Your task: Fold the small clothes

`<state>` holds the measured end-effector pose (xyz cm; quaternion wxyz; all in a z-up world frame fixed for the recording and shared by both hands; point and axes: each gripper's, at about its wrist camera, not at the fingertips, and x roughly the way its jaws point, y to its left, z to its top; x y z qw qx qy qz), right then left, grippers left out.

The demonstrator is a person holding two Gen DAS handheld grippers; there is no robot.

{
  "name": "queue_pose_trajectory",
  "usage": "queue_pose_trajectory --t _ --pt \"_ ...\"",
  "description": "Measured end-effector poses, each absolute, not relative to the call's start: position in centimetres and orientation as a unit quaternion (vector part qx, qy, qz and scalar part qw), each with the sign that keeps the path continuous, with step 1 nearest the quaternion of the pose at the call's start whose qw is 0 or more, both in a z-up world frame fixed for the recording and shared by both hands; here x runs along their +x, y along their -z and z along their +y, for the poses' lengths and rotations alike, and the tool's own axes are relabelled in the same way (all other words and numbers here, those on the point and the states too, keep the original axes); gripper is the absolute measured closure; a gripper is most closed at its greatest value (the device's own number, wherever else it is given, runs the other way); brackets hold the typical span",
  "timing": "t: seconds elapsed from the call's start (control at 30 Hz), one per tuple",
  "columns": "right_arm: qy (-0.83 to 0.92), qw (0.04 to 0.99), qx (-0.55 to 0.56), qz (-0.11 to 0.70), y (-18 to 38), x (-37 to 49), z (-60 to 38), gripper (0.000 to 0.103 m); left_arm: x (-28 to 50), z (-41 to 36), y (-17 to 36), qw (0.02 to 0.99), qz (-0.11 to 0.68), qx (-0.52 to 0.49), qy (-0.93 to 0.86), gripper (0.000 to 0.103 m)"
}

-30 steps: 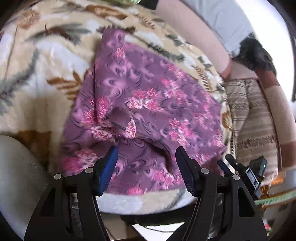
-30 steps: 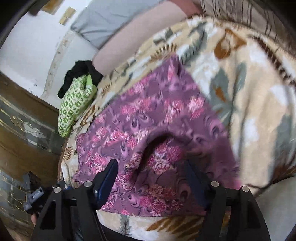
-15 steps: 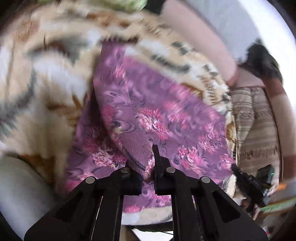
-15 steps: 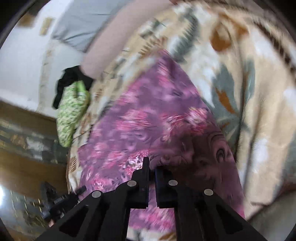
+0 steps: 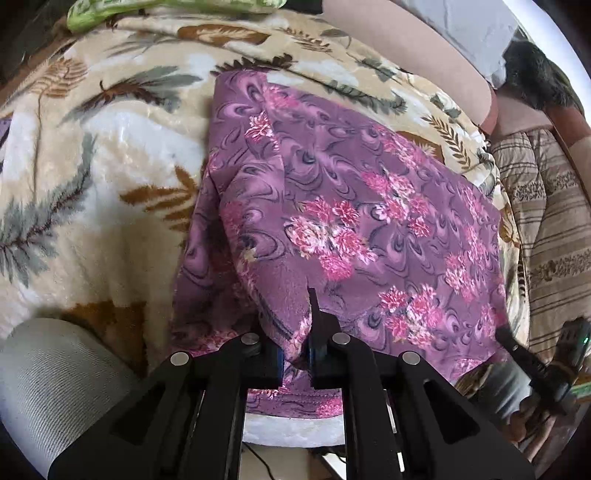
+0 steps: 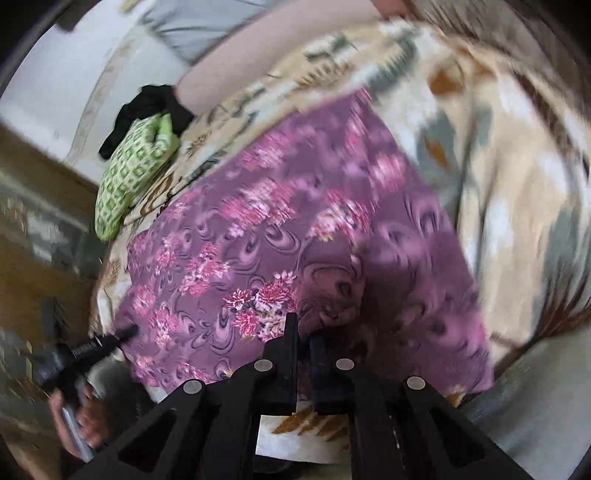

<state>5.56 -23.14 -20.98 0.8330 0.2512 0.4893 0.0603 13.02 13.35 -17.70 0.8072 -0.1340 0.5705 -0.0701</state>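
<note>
Purple floral garment spread over a cream leaf-print fleece blanket, filling the centre of the left wrist view from 11 o'clock down to 5 o'clock, its left edge doubled over into a raised fold. Left gripper at 6 o'clock, jaws pressed together on a pinch of the purple fabric near the garment's near hem, cloth bunched up between the black fingers. Right gripper at 6 o'clock of the right wrist view, jaws likewise drawn close, nipping a lifted ridge of the same garment; much motion blur here, so the exact bite hard to make out. Green patterned cloth lying at 10 o'clock at the blanket's edge, a black item just beyond it. Same green cloth at 12 o'clock in the left view. Striped brown bedding at 3 o'clock, beside the blanket. Grey fabric at 8 o'clock, near the left gripper. No readable writing, brand or label anywhere on the clothes; small white marking on the left gripper's body at 8 o'clock in the right view too blurred to read
</note>
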Motion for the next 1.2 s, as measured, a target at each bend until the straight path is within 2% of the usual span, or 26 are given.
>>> queue_pose_trajectory --t 0.17,0.27,0.33,0.4,0.43,0.6,0.67,0.7,0.73,0.77,0.8,0.83,0.93,1.0,1.1,1.2 --pt "-0.06 0.813 0.262 0.516 22.7 6.2 -23.2 0.099 12.3 12.1 19.1 0.796 0.592 -0.098 0.076 0.092" --pt "-0.075 0.815 0.288 0.497 21.6 5.1 -24.1 0.091 10.9 12.6 17.6 0.8 0.587 -0.085 0.086 0.083" --pt "-0.079 0.814 0.303 0.49 21.3 4.1 -24.8 0.066 10.2 13.5 16.5 0.809 0.571 -0.108 0.092 0.081" --pt "-0.075 0.822 0.308 0.472 20.5 3.4 -25.3 0.051 9.7 14.5 15.7 0.818 0.551 -0.136 0.094 0.064" --pt "-0.072 0.826 0.306 0.467 20.2 3.3 -25.4 0.047 9.6 14.8 15.5 0.821 0.545 -0.144 0.091 0.053" --pt "-0.034 0.836 0.273 0.476 20.2 5.9 -25.6 0.047 11.7 14.6 16.7 0.813 0.56 -0.149 0.061 0.053" --pt "-0.019 0.829 0.27 0.489 21.1 7.5 -26.0 0.05 12.8 14.8 17.6 0.807 0.57 -0.149 0.04 0.054" --pt "-0.019 0.823 0.274 0.497 21.7 8.0 -26.1 0.059 13.4 14.7 18.2 0.802 0.576 -0.155 0.038 0.059" --pt "-0.023 0.817 0.276 0.506 22.3 8.5 -26.2 0.067 13.8 14.6 18.7 0.798 0.58 -0.157 0.04 0.076" --pt "-0.021 0.813 0.27 0.515 22.8 8.9 -26.0 0.072 14.1 14.5 19.1 0.797 0.584 -0.153 0.039 0.089" --pt "-0.013 0.813 0.262 0.52 23.0 9.0 -25.9 0.083 14.2 14.3 19.2 0.797 0.585 -0.143 0.033 0.09" --pt "-0.009 0.815 0.257 0.52 22.9 8.9 -25.8 0.092 14.1 14.3 19.0 0.798 0.585 -0.143 0.033 0.095" --pt "-0.001 0.833 0.252 0.492 20.4 7.6 -26.1 0.096 12.8 14.0 16.5 0.817 0.561 -0.124 0.05 0.095" --pt "0.004 0.839 0.237 0.49 19.5 6.7 -25.9 0.096 12.9 13.9 16.7 0.815 0.567 -0.11 0.044 0.095" --pt "0.006 0.823 0.215 0.525 22.0 7.9 -25.3 0.096 14.1 13.9 19.8 0.794 0.599 -0.1 0.023 0.094" --pt "0.006 0.82 0.246 0.517 22.3 8.0 -25.9 0.096 13.6 13.5 18.3 0.804 0.585 -0.101 0.035 0.092"
